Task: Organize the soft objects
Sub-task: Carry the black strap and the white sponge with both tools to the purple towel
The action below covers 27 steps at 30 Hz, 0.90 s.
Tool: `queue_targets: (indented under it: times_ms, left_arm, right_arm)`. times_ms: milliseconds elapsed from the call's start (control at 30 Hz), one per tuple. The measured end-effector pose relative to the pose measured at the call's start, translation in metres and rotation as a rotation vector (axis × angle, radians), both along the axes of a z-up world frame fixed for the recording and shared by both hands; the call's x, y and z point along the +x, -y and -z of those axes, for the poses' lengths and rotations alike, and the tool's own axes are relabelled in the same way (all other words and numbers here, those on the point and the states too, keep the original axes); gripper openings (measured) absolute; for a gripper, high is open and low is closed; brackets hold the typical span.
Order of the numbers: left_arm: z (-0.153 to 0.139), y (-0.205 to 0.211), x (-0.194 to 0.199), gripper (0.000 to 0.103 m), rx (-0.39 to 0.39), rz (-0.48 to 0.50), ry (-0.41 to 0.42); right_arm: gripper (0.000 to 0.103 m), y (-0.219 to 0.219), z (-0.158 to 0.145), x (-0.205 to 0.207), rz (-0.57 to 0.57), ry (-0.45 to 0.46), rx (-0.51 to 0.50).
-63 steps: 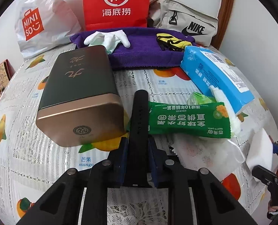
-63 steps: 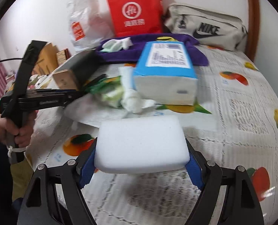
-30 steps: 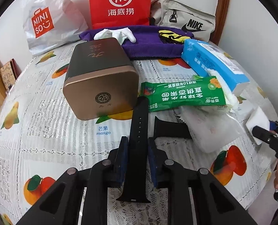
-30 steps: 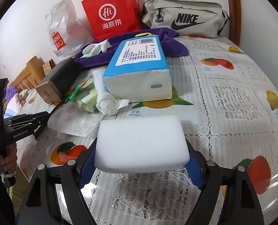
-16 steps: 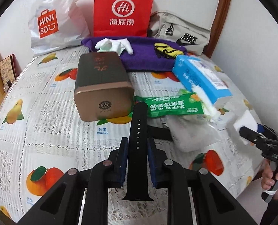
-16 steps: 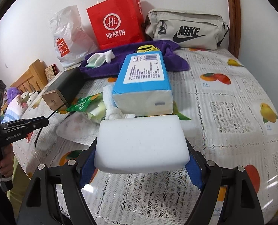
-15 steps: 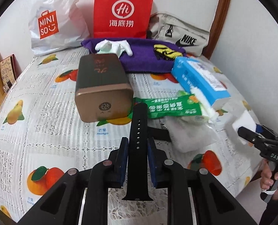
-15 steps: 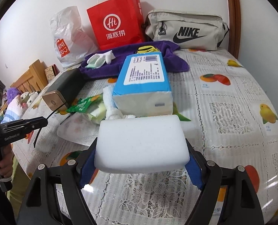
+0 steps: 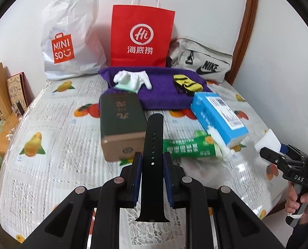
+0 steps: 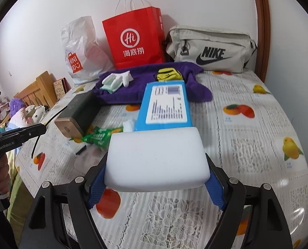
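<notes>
Between the left gripper (image 9: 152,162) fingers sits a black rubber watch strap (image 9: 153,145), smooth, punched with holes, clamped upright off the table (image 9: 50,145). Right gripper (image 10: 157,178) squeezes a white foam sponge (image 10: 157,159), rounded block, fine grainy surface, blue pads pressed into both ends. Lace cloth with fruit prints under shiny plastic covers the table. Boxy metal tin (image 9: 120,124), dark top, bronze end; crinkly green wipes pack (image 9: 187,148); blue tissue pack (image 9: 218,118) with tissue poking out. Fuzzy purple towel (image 9: 160,89) at the back carries white gloves (image 9: 131,79) and a yellow-black sock (image 9: 186,83). Bare cloth lies at the left and near edges. Sponge hides the tissue pack's front; second strap piece mostly hidden behind it.
</notes>
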<state>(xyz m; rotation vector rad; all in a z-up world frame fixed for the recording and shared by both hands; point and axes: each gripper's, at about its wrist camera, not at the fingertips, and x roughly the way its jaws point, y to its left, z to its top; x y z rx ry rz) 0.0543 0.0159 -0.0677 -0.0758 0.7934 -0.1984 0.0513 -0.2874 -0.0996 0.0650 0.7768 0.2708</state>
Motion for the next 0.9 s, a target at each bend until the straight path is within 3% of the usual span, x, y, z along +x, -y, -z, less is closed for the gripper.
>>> queue_targets:
  times_ms: [367,900]
  left_arm:
    - [-0.013,-0.010,0.030,0.020,-0.009,-0.071,0.002]
    - [-0.020,-0.016,0.085,0.020,-0.016,-0.097,-0.026]
  right_arm:
    - [0.081,-0.008,-0.025,0.039,-0.030,0.025,-0.003]
    - [0.081,-0.024,-0.040,0.105,-0.051,0.012,0.008]
